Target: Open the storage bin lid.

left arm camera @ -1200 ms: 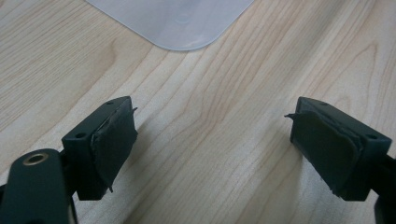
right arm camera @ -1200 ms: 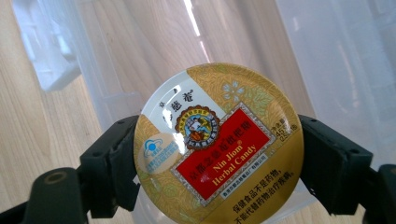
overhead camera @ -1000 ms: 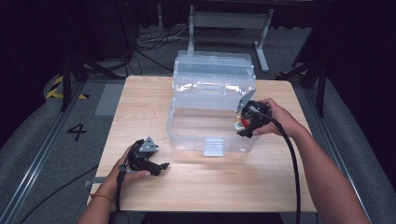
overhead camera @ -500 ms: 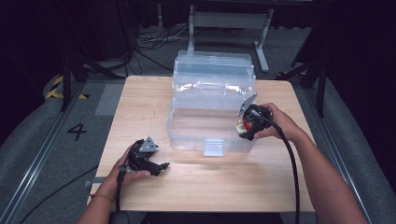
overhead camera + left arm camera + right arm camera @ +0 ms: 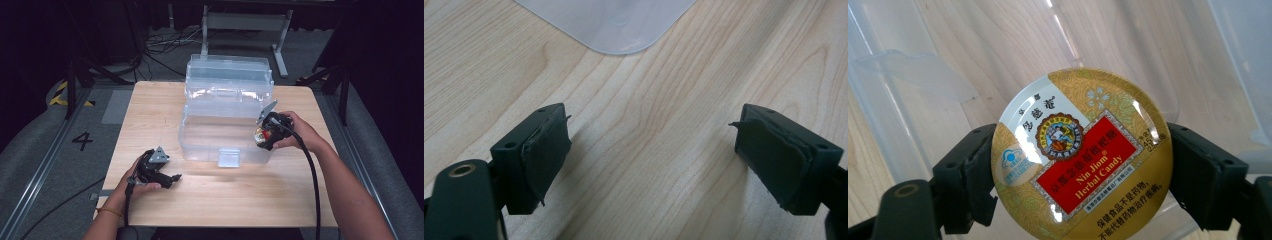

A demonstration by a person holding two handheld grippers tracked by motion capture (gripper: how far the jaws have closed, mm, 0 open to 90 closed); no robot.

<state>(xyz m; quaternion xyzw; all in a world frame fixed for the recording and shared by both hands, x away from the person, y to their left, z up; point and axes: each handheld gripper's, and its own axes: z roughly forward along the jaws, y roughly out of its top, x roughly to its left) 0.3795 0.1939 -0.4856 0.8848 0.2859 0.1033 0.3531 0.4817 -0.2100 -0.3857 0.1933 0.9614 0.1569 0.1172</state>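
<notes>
Right now your right gripper [image 5: 1080, 165] is clamped on the round candy tin [image 5: 1080, 155], jaws on opposite rims, printed lid facing the camera, label text slanting up to the right; no long axis, its bottom edge cut off. Tin sits against the clear plastic box [image 5: 225, 125] wall on the table [image 5: 280, 200]. Your left gripper [image 5: 651, 150] rests spread wide, nothing between.

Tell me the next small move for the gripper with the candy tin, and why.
Probably lift the tin up and over the bin's rim, then lower it inside. The right gripper is shut on the round tin, held against the outside of the clear bin's near right corner, so the wall is between tin and interior. The left gripper rests open on the table, idle.
</notes>
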